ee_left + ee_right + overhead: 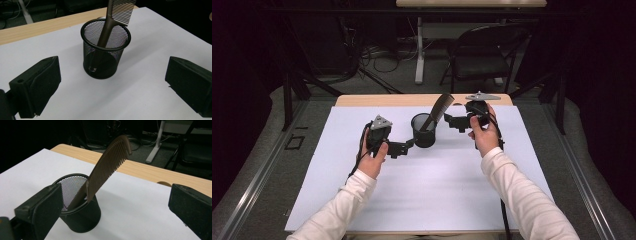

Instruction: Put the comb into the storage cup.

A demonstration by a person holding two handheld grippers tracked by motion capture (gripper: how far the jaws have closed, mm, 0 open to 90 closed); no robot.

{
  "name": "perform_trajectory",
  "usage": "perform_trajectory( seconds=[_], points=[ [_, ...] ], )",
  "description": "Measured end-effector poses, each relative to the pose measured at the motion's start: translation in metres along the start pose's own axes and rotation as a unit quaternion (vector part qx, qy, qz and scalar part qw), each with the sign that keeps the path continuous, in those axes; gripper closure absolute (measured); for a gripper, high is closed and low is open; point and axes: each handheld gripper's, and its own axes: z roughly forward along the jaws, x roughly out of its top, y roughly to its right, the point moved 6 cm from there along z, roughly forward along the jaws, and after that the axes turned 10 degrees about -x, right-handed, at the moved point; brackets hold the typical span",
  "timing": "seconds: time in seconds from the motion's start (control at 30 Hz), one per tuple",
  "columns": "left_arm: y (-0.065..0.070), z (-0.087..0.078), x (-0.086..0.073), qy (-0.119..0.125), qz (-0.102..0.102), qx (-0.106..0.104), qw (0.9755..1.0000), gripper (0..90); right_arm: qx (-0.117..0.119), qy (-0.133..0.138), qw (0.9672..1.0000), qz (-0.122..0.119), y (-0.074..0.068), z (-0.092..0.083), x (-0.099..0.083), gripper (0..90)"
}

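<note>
Comb (438,111): it stood handle-down in the black mesh cup (423,131), leaning on the rim, its toothed end well above the cup and tilted toward the right gripper (451,121).
Cup: it sat near the far middle of the white sheet on the bench (422,190), between the two grippers.
Right gripper: its fingers (37,213) were spread wide and pinching nothing, with the comb free just in front of them.
Left gripper (404,146): its fingers (37,87) were spread wide too, empty, pointed at the cup's side from just beside it.
Tipping risk: I reckoned the tall, leaning comb made that light cup top-heavy, and a brush from the right gripper could have pulled it over.
Slide risk: a nudge from the left gripper's fingers could have skated the cup across the smooth sheet, since nothing was holding it.
</note>
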Motion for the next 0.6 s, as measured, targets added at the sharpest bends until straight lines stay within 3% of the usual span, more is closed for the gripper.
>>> perform_trajectory(
  seconds=[0.4, 0.6],
  points=[
    [-0.003, -0.014, 0.004, 0.002, 0.006, 0.004, 1.0000, 0.6, 0.007, 0.013, 0.9995, -0.029, -0.009, -0.021, 0.006, 0.0],
    [-0.004, -0.024, 0.005, -0.009, 0.013, 0.004, 0.9999, 0.5, 0.013, 0.013, 0.9990, -0.041, -0.012, -0.032, 0.007, 0.0]
  ],
)
